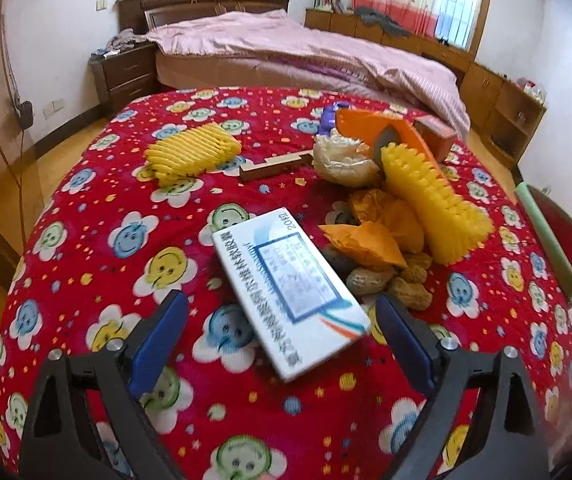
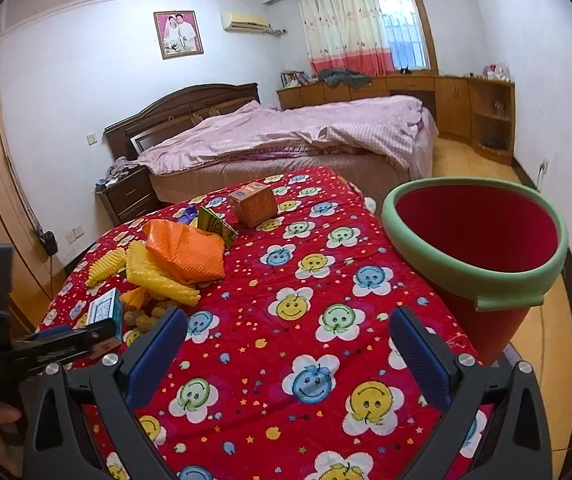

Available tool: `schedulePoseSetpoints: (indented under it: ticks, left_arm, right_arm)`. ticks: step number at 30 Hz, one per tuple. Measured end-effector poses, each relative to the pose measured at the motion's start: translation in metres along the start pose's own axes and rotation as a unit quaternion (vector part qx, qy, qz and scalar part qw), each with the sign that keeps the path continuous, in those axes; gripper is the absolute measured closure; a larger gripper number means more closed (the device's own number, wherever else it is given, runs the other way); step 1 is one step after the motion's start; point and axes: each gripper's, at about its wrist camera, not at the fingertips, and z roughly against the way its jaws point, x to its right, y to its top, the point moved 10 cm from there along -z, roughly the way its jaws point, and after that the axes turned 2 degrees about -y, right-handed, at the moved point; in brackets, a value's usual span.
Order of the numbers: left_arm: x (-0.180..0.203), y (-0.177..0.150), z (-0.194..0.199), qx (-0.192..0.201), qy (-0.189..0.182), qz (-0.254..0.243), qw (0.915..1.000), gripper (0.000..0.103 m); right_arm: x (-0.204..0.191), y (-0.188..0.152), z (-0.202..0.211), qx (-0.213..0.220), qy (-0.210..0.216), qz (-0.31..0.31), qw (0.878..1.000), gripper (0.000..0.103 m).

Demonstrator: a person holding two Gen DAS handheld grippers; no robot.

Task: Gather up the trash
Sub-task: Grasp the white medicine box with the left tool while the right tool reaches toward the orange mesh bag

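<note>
White medicine box (image 1: 290, 296) lying between left gripper (image 1: 282, 320) jaws, jaws spread wide, not touching it

Pink-quilted bed (image 2: 286, 136), dark nightstand (image 2: 128, 196), framed photograph (image 2: 178, 34), curtained window (image 2: 366, 24), wooden cabinets (image 2: 458, 100).
</note>
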Motion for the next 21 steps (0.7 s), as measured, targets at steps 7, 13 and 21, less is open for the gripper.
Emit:
schedulePoseSetpoints:
  ticks: [7,13,21]
  left_arm:
    - [-0.006,-0.003,-0.013,-0.024,0.009,-0.005,0.9997,0.023]
    - [-0.014,0.0,-0.011,-0.026,-0.01,-0.012,0.9996,0.042]
    - [-0.022,0.018,0.003,-0.004,-0.053,-0.002,0.9986,0.053]
  right_arm:
    - [-0.004,0.006,-0.008,-0.014,0.02,-0.011,1.0,0.0]
    - [-0.017,0.008,-0.02,-0.043,0.013,0.015,0.999,0.0]
    - [-0.044,0.016,-0.034,-0.06,0.023,0.037,0.997,0.0]
